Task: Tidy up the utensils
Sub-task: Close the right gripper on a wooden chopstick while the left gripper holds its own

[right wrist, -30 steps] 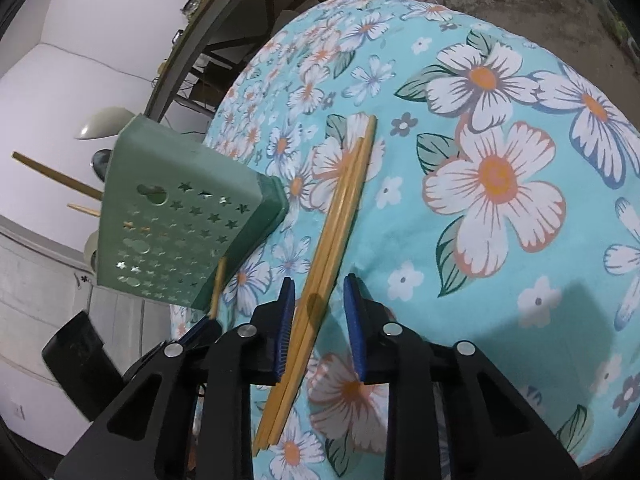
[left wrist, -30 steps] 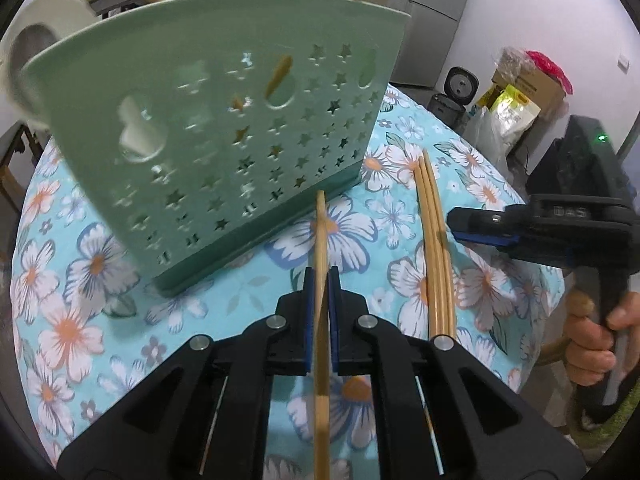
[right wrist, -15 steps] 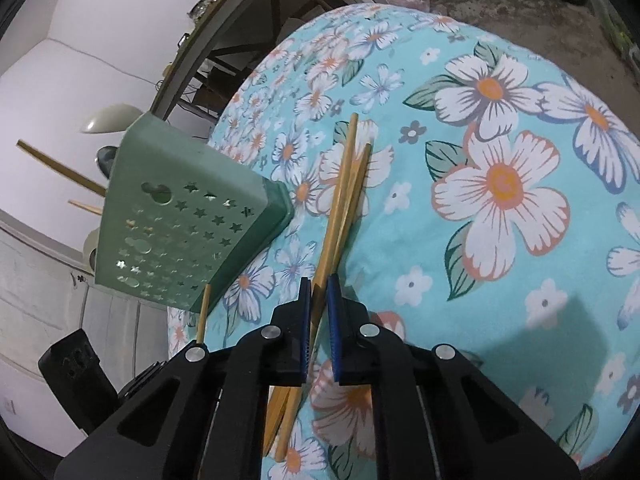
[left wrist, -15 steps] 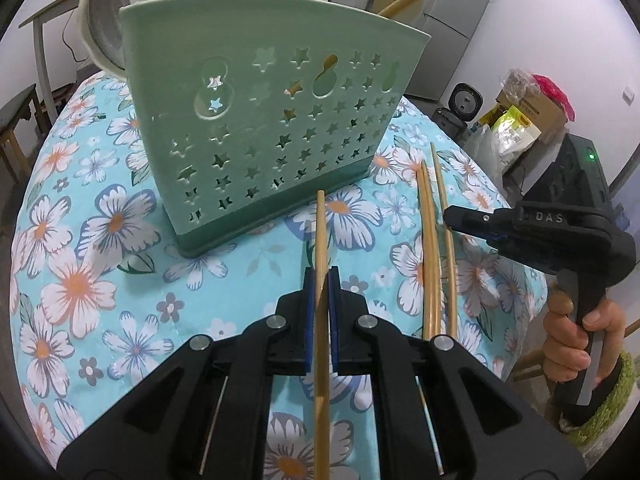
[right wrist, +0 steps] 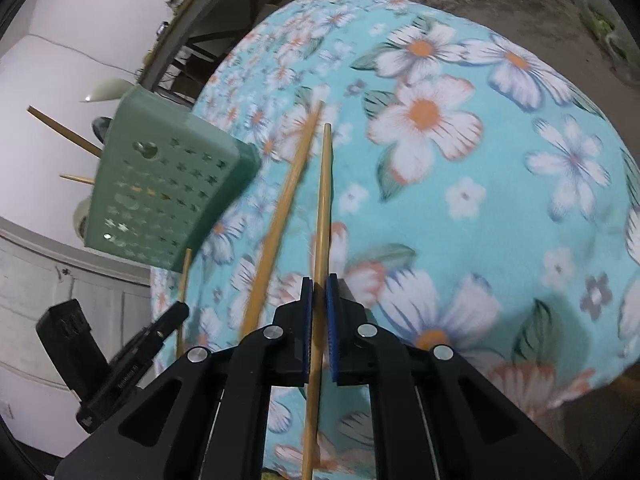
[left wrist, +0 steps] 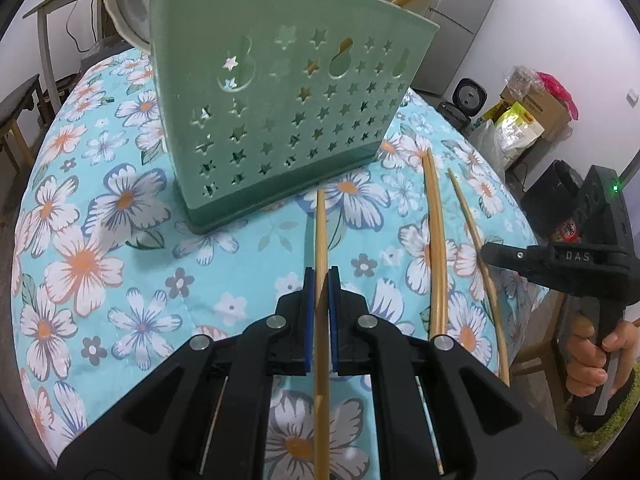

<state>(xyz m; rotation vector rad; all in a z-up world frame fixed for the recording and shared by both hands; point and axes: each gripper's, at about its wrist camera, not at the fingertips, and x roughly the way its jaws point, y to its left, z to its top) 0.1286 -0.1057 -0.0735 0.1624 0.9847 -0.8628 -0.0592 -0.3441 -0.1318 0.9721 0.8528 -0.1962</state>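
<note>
Both views are evenly and softly lit, with no harsh glare. Strong fisheye bending is seen towards the edges, and the corners are cut off by a black circular vignette. The left wrist view is rendered sharply; a soft shadow is cast beside the pale green perforated plastic utensil holder [left wrist: 276, 120]. Motion blur is spread across the right wrist view, smearing the turquoise floral tablecloth [right wrist: 500, 216].
</note>
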